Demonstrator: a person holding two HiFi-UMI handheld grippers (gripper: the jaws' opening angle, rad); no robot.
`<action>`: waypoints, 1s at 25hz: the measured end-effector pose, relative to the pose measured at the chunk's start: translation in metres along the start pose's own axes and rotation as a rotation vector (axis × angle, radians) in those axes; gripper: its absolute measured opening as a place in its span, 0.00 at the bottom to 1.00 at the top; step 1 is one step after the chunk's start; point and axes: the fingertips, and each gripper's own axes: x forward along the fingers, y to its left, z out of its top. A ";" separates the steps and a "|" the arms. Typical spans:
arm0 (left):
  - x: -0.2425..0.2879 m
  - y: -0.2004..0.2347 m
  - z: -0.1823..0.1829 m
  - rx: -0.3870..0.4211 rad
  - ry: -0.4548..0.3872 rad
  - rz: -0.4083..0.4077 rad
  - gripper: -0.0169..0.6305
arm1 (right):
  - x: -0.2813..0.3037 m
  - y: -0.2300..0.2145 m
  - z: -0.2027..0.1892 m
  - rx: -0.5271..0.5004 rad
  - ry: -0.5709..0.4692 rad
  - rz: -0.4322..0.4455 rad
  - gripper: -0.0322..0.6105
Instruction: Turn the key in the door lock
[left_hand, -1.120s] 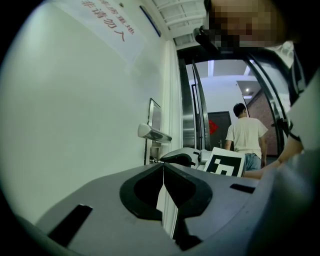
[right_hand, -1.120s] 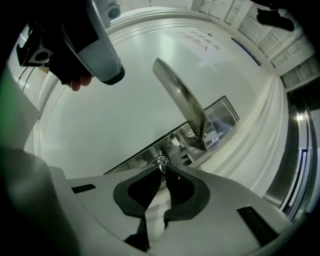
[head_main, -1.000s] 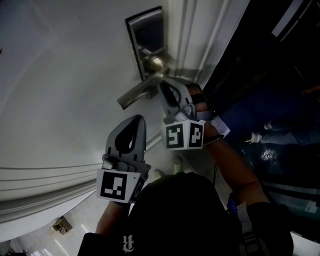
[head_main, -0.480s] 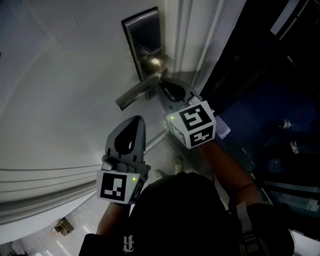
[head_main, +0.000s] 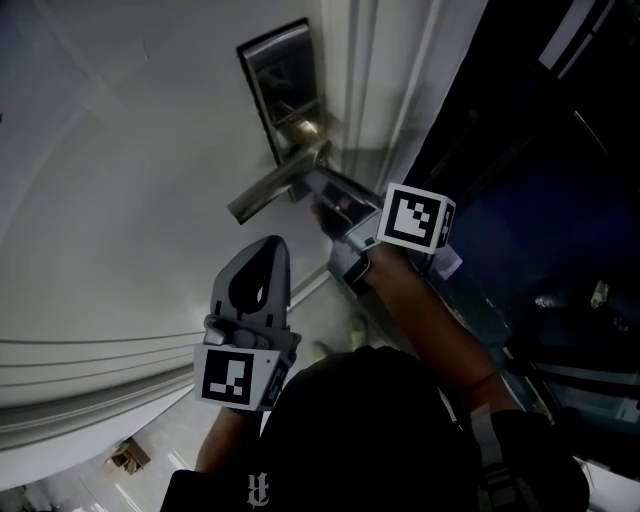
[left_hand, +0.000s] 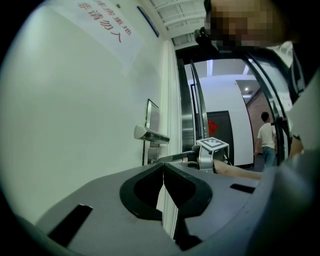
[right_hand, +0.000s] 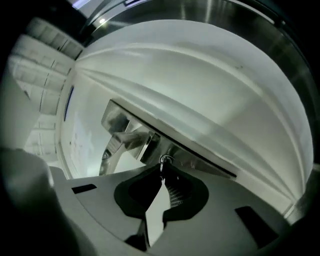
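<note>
A steel lock plate (head_main: 275, 75) with a lever handle (head_main: 265, 192) sits on the white door. My right gripper (head_main: 318, 195) reaches in just under the lever, rolled over so its marker cube (head_main: 415, 217) faces up and right. In the right gripper view its jaws are shut on a small key (right_hand: 163, 161) that stands in the lock plate (right_hand: 200, 162) below the lever handle (right_hand: 120, 142). My left gripper (head_main: 268, 245) hangs back below the lever, shut and empty; its tips (left_hand: 163, 167) meet with nothing between them.
The door's edge and frame (head_main: 385, 90) run just right of the lock, with a dark opening beyond. In the left gripper view a person (left_hand: 265, 137) stands far off in a corridor past the doorway. A raised moulding (head_main: 90, 350) crosses the door low down.
The right gripper has rolled about its own axis at the lock, swinging its marker cube from facing me to up and right. The left gripper has stayed put.
</note>
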 end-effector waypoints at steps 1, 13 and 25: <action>0.000 0.000 0.000 0.000 0.000 0.000 0.04 | -0.001 -0.002 -0.001 0.061 -0.003 0.007 0.09; 0.001 -0.002 0.000 0.001 0.003 0.010 0.04 | 0.001 -0.006 -0.004 0.458 -0.014 0.157 0.09; 0.004 -0.006 0.000 0.005 0.004 0.019 0.04 | 0.001 -0.001 -0.003 0.549 -0.011 0.257 0.09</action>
